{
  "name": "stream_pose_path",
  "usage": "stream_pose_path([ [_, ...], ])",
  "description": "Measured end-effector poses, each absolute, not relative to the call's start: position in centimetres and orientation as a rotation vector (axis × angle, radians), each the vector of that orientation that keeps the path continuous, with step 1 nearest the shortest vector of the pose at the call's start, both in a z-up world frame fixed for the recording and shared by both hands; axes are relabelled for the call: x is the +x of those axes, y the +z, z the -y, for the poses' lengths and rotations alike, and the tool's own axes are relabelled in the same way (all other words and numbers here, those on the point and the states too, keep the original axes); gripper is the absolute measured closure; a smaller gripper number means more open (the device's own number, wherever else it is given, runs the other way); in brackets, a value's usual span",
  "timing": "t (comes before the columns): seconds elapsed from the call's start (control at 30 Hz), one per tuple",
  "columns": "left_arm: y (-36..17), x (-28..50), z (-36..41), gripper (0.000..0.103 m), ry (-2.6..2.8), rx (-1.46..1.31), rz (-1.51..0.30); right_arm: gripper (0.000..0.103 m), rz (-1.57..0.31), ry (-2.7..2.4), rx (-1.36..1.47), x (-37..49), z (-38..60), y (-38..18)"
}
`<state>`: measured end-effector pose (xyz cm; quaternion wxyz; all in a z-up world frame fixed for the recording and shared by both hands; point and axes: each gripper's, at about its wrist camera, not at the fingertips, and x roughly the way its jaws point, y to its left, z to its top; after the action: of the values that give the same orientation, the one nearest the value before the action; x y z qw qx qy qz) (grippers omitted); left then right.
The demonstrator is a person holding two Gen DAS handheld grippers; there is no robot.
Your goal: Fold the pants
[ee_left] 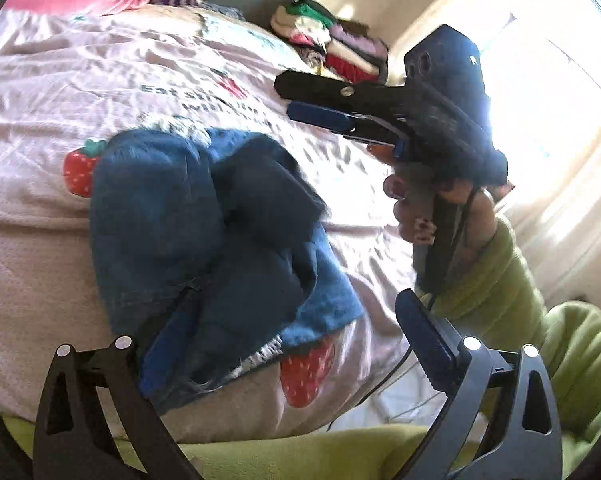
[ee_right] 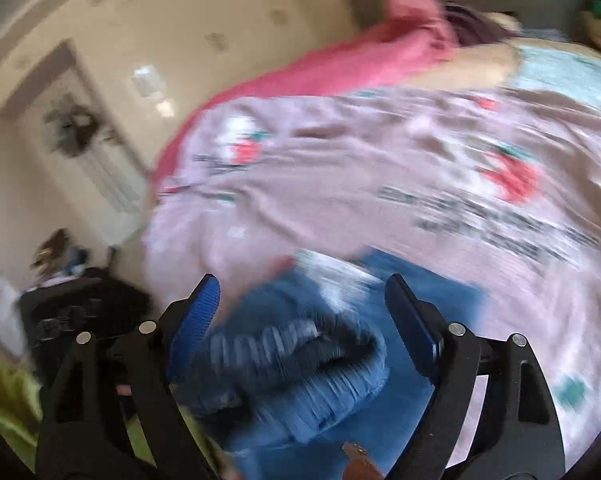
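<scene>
Both our tongs stand apart and empty, left gripper (ee_left: pixel 288 332) and right gripper (ee_right: pixel 300 304) just above the bunched jeans (ee_left: pixel 204 240) on the near bedspread (ee_left: pixel 60 92), right one nearer the waistband.

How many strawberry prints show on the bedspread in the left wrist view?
3. One strawberry left of the jeans, one below their frayed hem, one small, blurred near the printed text. The jeans may hide more.
</scene>
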<state>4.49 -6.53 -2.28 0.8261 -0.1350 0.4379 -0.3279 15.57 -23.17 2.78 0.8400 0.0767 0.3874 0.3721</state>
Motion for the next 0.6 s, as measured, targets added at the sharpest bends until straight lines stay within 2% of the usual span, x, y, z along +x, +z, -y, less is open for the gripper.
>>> stream_pose_path([
  [0.13,-2.8,3.6,7.9,0.005,-0.654,-0.158,-0.960,0.025,-0.834,0.755,0.128,13.7,23.0,1.6],
  [0.3,-3.5,3.3,8.3,0.005,-0.618,-0.116,-0.977,0.025,-0.885,0.550,-0.115,12.9,21.8,-1.7],
  [0.43,-2.8,3.0,8.0,0.005,-0.603,-0.105,-0.965,0.025,-0.935,0.562,0.015,13.8,23.6,-2.7],
  [0.6,-1.5,2.3,6.4,0.005,-0.503,-0.097,-0.921,0.023,-0.825,0.581,0.017,11.9,24.9,0.0],
])
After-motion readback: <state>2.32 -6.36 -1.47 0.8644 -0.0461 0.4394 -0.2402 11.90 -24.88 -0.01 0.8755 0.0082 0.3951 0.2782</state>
